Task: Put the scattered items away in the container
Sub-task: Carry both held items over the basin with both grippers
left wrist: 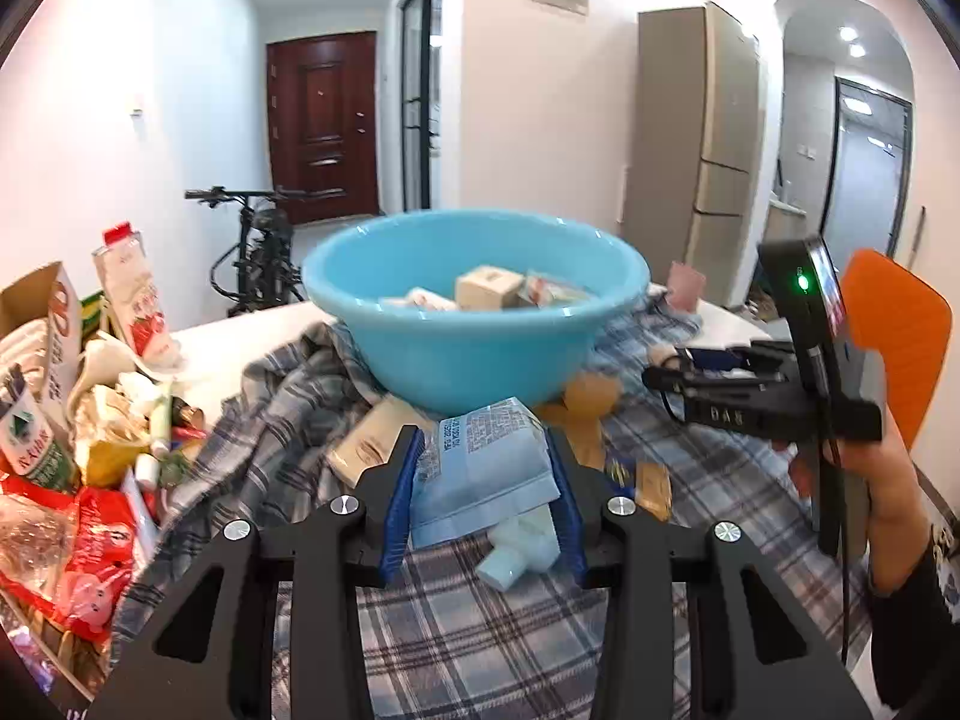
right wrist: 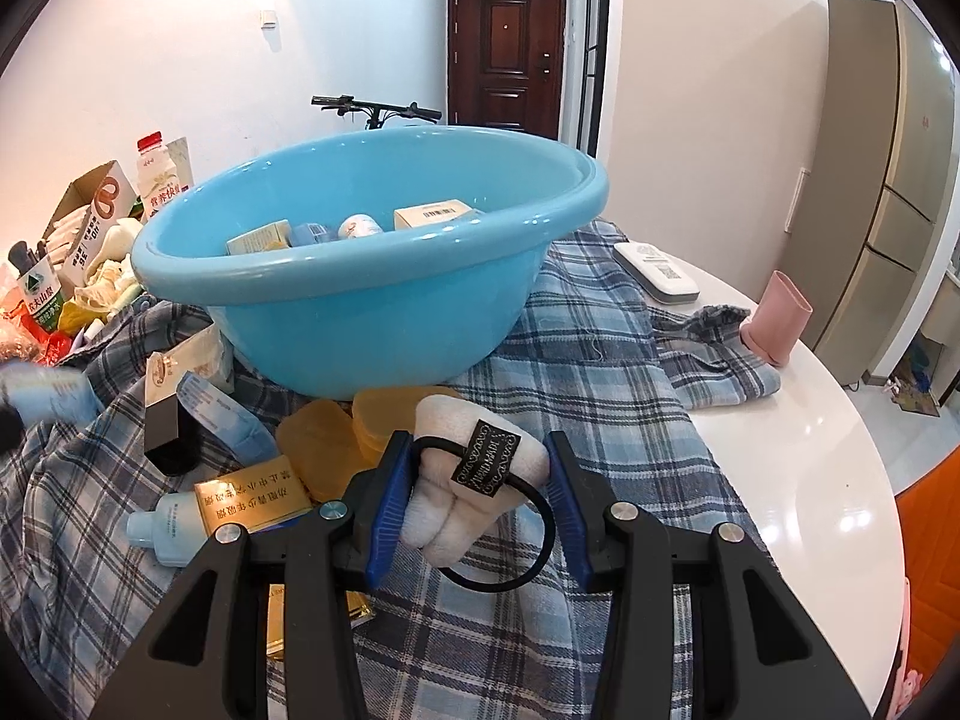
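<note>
While the left wrist view looks straight at the round light-blue plastic basin (left wrist: 477,306), the left gripper (left wrist: 486,480) has its blue-padded jaws closed partway on a pale-blue printed sachet (left wrist: 486,468), pads touching both edges. Sachet sits just in front of the basin base, on the grey-blue plaid cloth (left wrist: 480,630), w/ a small white plastic piece (left wrist: 522,546) under its near end. Basin already holds a beige box and other bits. Right gripper is visible at the right side, too side-on here to read its jaws.

Right wrist view: right gripper (right wrist: 477,468) is closed partway on a white fluffy hair tie w/ black elastic loop and black tag (right wrist: 474,474). Left pad touches the fluff; right pad looks just beside it, so grip seems light. Basin (right wrist: 360,324) is directly ahead, amber soap-like blocks (right wrist: 336,438) between.

To do it well, imo: firm up both grips, lift clear above the rim, move over the middle, then release. Watch the dangling loop doesn't snag the rim.
</note>
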Demonstrator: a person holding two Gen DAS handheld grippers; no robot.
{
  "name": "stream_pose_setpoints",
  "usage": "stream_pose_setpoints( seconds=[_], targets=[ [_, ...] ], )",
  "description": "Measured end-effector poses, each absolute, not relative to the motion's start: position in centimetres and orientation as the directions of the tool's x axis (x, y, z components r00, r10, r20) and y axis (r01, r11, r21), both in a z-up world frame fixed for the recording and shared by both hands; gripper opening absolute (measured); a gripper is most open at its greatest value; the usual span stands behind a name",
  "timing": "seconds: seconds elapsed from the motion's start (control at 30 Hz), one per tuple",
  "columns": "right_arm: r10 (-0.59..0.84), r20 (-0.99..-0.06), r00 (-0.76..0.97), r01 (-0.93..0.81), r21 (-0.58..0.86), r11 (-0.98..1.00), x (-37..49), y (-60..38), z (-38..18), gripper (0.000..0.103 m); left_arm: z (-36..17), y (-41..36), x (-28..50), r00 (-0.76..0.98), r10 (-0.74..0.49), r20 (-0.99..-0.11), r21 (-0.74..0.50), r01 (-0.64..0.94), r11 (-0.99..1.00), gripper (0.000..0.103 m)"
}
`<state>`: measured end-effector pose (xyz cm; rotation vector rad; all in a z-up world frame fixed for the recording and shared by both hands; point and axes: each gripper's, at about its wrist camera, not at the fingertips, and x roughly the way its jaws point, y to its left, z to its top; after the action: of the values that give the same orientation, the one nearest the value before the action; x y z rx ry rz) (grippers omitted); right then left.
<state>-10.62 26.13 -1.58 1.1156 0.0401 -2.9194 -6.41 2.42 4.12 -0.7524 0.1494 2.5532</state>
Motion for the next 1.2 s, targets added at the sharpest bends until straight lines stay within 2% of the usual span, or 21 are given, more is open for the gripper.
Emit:
stream_pose_setpoints(
  seconds=[0.37, 0.6, 0.9, 1.07, 1.2],
  targets=[
    [-0.021, -0.608, -0.794, 0.028, -0.002, -1.000, -9.8, 26.0, 2.3, 0.045, 8.6, 4.5, -7.5, -0.784, 0.402, -0.474, -0.006, -0.453, -0.891, 0.038],
    [-0.031, -0.535, -0.844, 0.051, -0.022, -0.998, -9.9, 24.9, 8.0, 0.045, 12.1, 5.0, -9.5, -0.831, 0.360, -0.425, 0.002, -0.399, -0.917, 0.038],
    [-0.066, -0.460, -0.886, 0.099, -0.047, -0.994, -12.6, 21.7, 14.9, 0.045, 16.1, 4.3, -13.6, -0.863, 0.340, -0.374, -0.050, -0.347, -0.937, 0.038],
    [-0.064, -0.448, -0.892, 0.096, -0.048, -0.994, -14.5, 20.6, 16.2, 0.045, 16.5, 4.0, -16.1, -0.871, 0.327, -0.366, -0.075, -0.323, -0.944, 0.038],
    [-0.059, -0.463, -0.884, 0.089, -0.043, -0.995, -16.6, 20.1, 16.1, 0.045, 15.4, 4.1, -18.4, -0.857, 0.332, -0.396, -0.099, -0.319, -0.943, 0.038]
  ],
)
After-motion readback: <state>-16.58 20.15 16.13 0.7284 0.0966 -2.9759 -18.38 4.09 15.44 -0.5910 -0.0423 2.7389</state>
